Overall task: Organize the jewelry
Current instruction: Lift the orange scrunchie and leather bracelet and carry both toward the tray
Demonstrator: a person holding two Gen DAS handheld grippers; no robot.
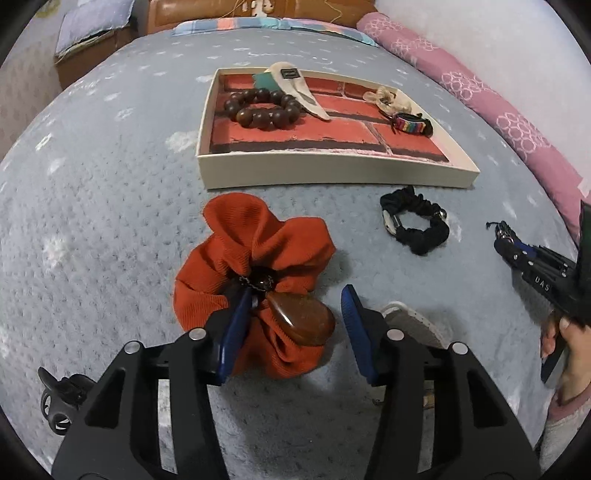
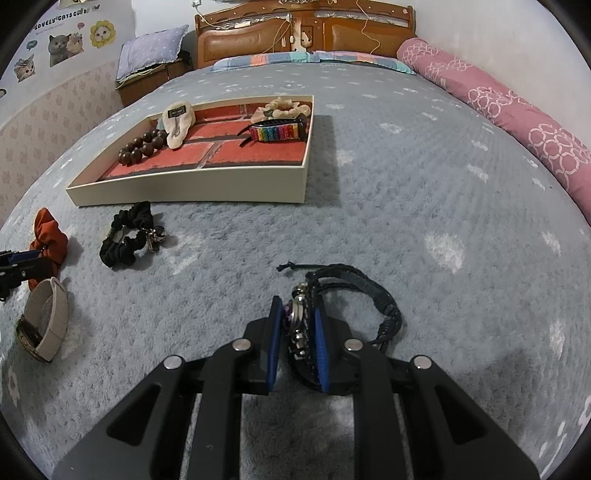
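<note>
My left gripper [image 1: 295, 314] is open, its jaws wide around an orange scrunchie [image 1: 255, 266] with a brown stone pendant [image 1: 304, 321] lying on it. My right gripper [image 2: 297, 325] is shut on a black braided bracelet [image 2: 354, 291] with metal charms, held just above the bedspread. A cream tray [image 1: 332, 170] with a brick-pattern floor holds a wooden bead bracelet [image 1: 262, 109], a cream pouch [image 1: 295, 85], a beige scrunchie [image 1: 388, 98] and a rainbow bracelet [image 1: 410, 123]. A black scrunchie bracelet [image 1: 417, 225] lies in front of the tray.
A beige watch band [image 2: 44, 321] lies on the grey bedspread at the left of the right wrist view. A pink rolled quilt [image 2: 517, 122] runs along the right side. The wooden headboard [image 2: 303, 33] and pillows stand at the back.
</note>
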